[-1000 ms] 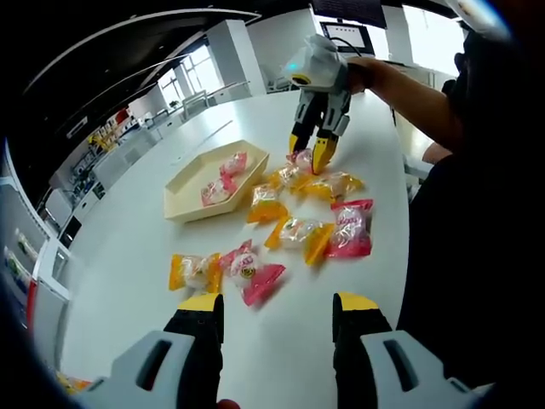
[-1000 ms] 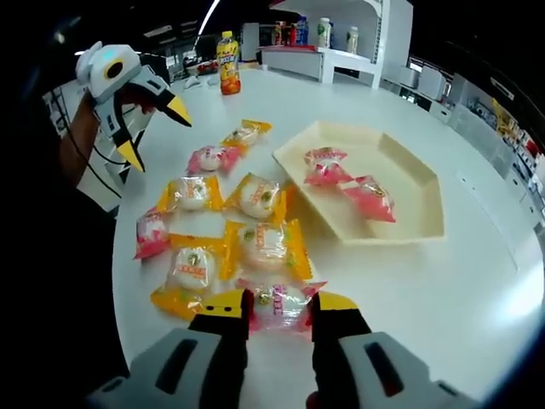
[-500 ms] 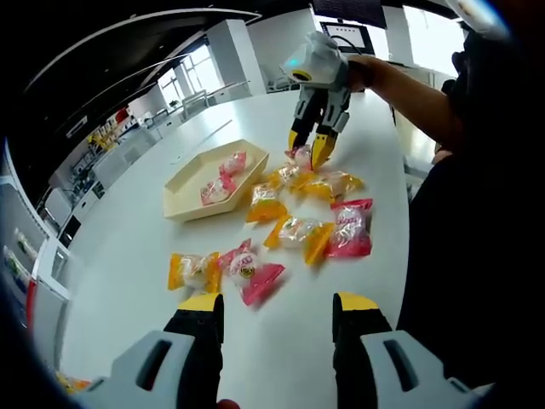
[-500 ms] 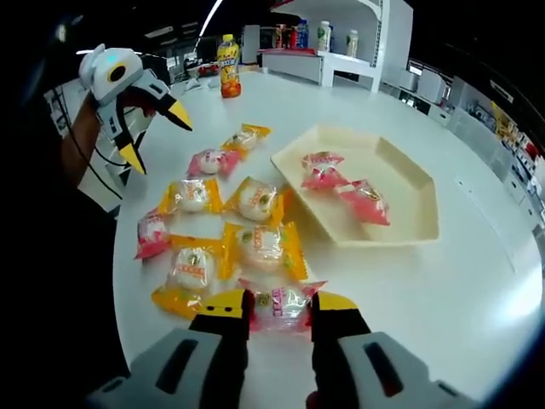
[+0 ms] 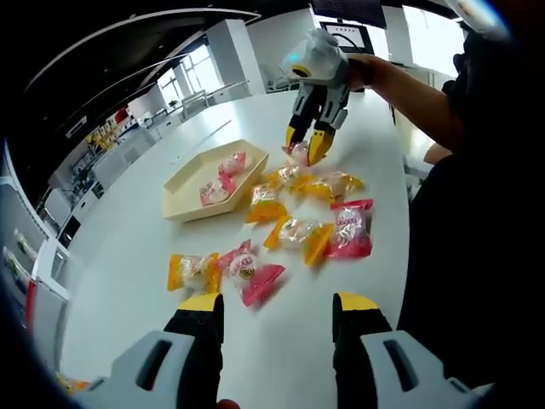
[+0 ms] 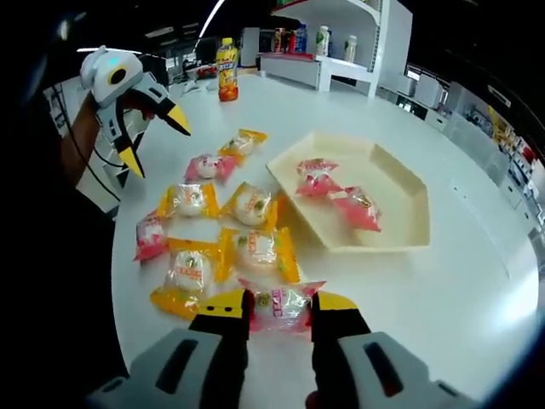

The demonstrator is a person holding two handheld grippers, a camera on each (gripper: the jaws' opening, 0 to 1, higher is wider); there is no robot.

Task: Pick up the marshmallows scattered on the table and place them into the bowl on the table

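A pink-wrapped marshmallow (image 6: 278, 304) sits pinched between the yellow-tipped jaws of the right gripper (image 6: 277, 308), lifted a little above the table (image 6: 443, 290); in the left gripper view the same gripper (image 5: 307, 143) hangs over the far end of the scatter with the pink packet (image 5: 300, 153) in its jaws. The bowl (image 6: 407, 223), a shallow cream hexagonal tray, lies just beyond and to the right in the right gripper view, with two pink packets (image 6: 336, 194) inside it. Between the held packet and the bowl's near rim lie yellow packets (image 6: 254, 247), one just beside the rim, and more yellow and pink ones (image 6: 194, 200) spread to the left toward the table edge. The left gripper (image 5: 272, 311) has its jaws wide apart and grips nothing, hovering over bare tabletop short of a yellow packet (image 5: 191, 271) and a pink one (image 5: 252, 274); in the right gripper view it (image 6: 153, 130) hangs spread open near the table's left edge, held by a hand. The person's dark clothing borders that edge. A juice bottle (image 6: 226, 56) stands at the far side, well apart from the packets, and a white shelf (image 6: 341, 51) with bottles stands beyond the table. The tabletop right of the bowl and ahead of it is open.
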